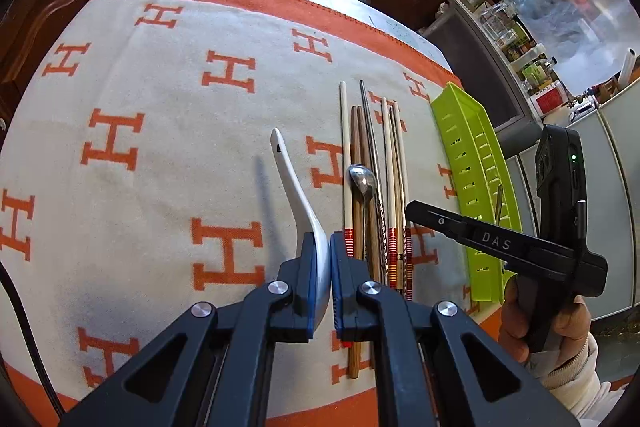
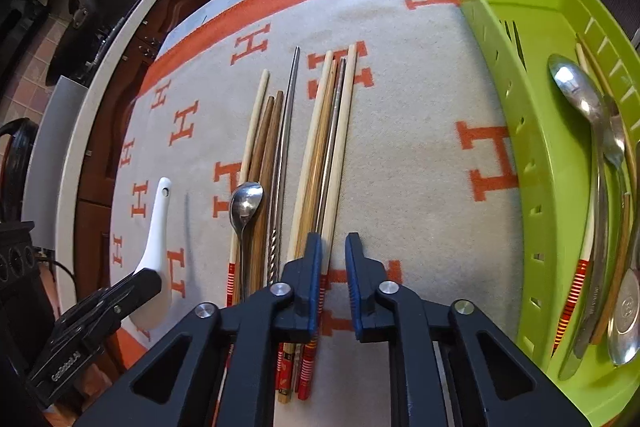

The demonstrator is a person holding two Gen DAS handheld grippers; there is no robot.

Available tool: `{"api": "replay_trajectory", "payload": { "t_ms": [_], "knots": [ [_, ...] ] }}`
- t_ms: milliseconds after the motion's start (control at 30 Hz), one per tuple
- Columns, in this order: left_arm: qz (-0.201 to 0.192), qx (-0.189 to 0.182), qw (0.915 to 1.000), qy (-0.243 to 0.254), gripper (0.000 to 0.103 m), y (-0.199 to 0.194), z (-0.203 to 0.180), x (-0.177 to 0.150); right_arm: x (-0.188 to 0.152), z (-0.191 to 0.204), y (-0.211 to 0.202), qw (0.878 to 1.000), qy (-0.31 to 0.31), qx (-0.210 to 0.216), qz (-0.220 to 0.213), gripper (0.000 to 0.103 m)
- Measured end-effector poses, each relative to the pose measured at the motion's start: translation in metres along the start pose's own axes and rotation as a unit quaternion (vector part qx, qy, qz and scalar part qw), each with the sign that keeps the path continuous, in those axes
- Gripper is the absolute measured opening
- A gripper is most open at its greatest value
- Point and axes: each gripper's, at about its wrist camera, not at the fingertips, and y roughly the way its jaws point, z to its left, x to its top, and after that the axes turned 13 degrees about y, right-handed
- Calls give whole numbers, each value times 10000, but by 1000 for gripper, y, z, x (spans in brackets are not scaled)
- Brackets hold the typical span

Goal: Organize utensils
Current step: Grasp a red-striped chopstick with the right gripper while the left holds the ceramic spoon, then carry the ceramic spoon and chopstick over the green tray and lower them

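From the left wrist, we have our left gripper (image 1: 330, 259) clamped on the bowl of the white ceramic spoon (image 1: 298, 195), its handle angled up off the H-patterned cloth (image 1: 160, 155); that piece looks to be on its way. Just beside it lie the chopsticks (image 1: 374, 187), with a small metal spoon (image 1: 362, 181) resting on top, all unsorted. Over to the right wrist: our right gripper (image 2: 334, 267) has its jaws a little apart with nothing between them, poised beside the chopstick ends. The green tray (image 2: 532, 163) on the right already holds metal spoons (image 2: 580, 99) and a few chopsticks, so we judge the job part done, most chopsticks remaining.
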Motion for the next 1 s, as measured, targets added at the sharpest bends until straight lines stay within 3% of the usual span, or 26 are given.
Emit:
{"api": "replay_trajectory", "payload": {
  "t_ms": [433,600,767,867,1000],
  "knots": [
    [-105,-217,9994,-230,4,-1,8,-6,-17,37,8,9897,-771,-1105,-479,7],
    [-205,-298,9992,-196,4,-12,4,-4,-19,20,-5,9956,-480,-639,-488,5],
    [-271,-376,9989,-26,4,-20,-13,1,-23,4,-58,9961,-334,-113,-803,4],
    [-298,-467,9984,84,4,-22,-28,7,-16,-14,-96,9942,-187,-24,-1055,4],
    [-340,-592,9972,307,4,-24,-56,19,-1,-52,-132,9908,-27,-238,-1334,4]
  ]
}}
